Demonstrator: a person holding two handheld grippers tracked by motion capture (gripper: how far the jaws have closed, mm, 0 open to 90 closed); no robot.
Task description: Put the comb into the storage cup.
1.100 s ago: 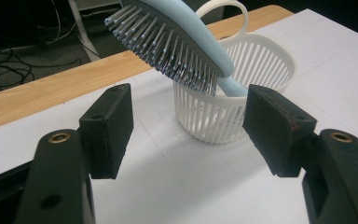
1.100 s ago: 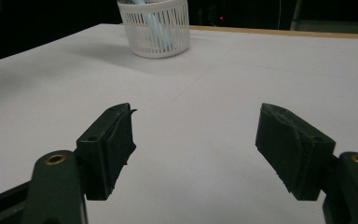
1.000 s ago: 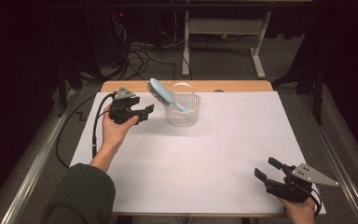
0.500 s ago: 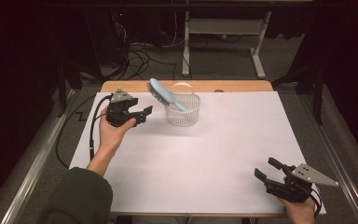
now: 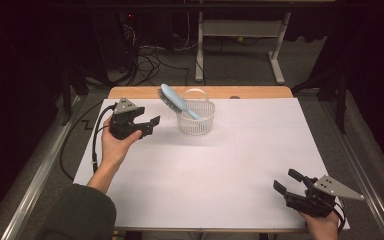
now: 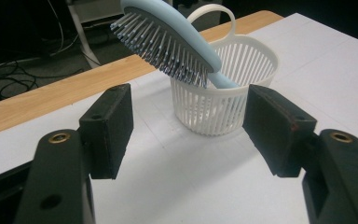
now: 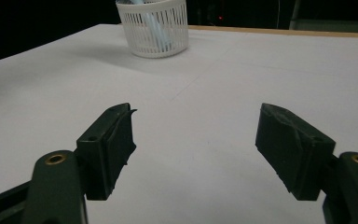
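A white slatted basket [image 5: 196, 118] stands on the white sheet [image 5: 205, 165] that covers the desk [image 5: 130, 93], close to the desk's far edge, where a strip of bare wood shows. A pale blue brush [image 5: 179, 102] stands in the basket with its handle down inside and its head leaning out over the rim on the left, bristles facing down and to the left. In the left gripper view the bristled head [image 6: 168, 42] overhangs the basket's rim [image 6: 223, 86], and the basket's loop handle rises behind it.

The left claw [image 5: 150, 126] is held just left of the basket, near it but not touching, and points toward it. Its jaws stand apart with nothing between them; in its own view the left claw [image 6: 189, 126] frames the basket's lower wall and the sheet in front of it.

The right claw [image 5: 285, 182] sits well apart from the basket, toward the near right corner of the desk, low over the sheet in the person's hand. Its jaws are wide and hold nothing; in the right gripper view the right claw [image 7: 196, 140] looks across bare sheet toward the basket [image 7: 153, 28] far off.
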